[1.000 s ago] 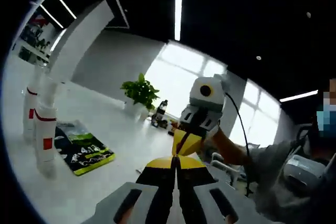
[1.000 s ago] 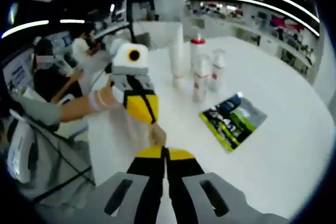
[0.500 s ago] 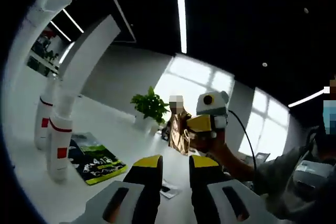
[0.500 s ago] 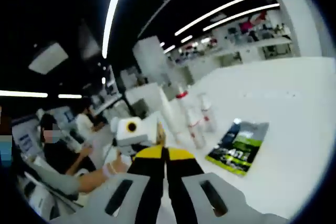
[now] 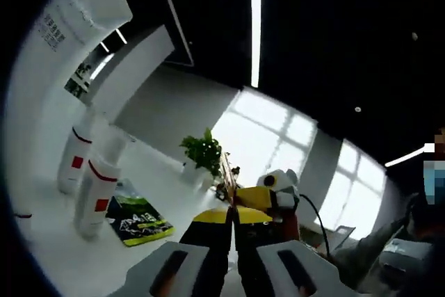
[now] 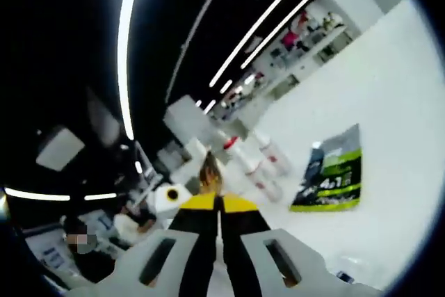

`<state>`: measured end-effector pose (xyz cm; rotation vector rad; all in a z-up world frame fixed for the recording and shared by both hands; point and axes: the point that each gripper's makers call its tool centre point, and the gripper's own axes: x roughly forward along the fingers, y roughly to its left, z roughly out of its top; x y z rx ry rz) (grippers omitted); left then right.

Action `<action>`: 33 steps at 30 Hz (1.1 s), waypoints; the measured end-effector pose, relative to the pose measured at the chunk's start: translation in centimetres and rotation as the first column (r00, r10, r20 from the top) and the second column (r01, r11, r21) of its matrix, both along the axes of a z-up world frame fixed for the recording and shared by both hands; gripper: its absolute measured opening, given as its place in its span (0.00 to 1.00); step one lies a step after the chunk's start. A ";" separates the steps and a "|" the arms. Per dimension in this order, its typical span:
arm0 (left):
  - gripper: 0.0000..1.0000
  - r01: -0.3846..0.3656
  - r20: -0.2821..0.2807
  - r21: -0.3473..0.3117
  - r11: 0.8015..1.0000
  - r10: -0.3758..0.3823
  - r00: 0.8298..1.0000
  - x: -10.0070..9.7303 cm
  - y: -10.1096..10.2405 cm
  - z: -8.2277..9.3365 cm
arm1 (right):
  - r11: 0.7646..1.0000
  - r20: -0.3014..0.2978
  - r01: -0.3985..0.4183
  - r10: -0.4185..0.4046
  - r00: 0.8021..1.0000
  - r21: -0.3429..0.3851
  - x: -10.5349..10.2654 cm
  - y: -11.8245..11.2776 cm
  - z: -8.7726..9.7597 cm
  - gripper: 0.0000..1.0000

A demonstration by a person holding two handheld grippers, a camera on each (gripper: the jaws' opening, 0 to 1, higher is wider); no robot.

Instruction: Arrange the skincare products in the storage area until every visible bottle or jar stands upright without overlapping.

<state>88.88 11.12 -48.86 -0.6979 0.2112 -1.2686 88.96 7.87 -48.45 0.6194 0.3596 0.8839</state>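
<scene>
Viewing white surface [image 5: 49, 262] from left gripper [image 5: 231, 215], jaws pressed together; we see two white bottles [image 5: 94, 193] upright near surface edge, green sachet [image 5: 139, 220] flat just beside. Right gripper [image 6: 217, 203] jaws likewise pressed together; bottles [image 6: 261, 165] cluster beside sachet [image 6: 334, 179], tall white tube [image 5: 62, 39] upright nearby.

Both sets of tongs are riding up in the air right now. The left tongs [image 5: 231, 215] are sitting with the yellow tips pressed together, no gap. The right tongs [image 6: 217, 203] are doing the same, tips touching. From the left gripper view the right one is hanging just past the left tips.
</scene>
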 end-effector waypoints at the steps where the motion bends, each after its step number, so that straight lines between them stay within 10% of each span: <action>1: 0.01 -0.005 -0.008 -0.013 1.000 0.004 1.000 0.5 0.4 0.1 | 1.000 0.003 -0.011 0.011 1.000 -0.021 -0.2 0.1 -0.4 0.00; 9: 0.01 -0.029 0.006 0.019 0.999 0.029 1.000 0.9 -0.1 -0.2 | 0.966 0.022 -0.149 0.157 0.987 -0.213 -3.2 1.5 -3.8 0.00; 33: 0.01 -0.078 -0.041 0.034 0.996 0.079 0.996 0.6 -0.2 -0.9 | 0.996 0.004 -0.081 0.081 0.997 0.027 -1.4 -0.4 -1.4 0.00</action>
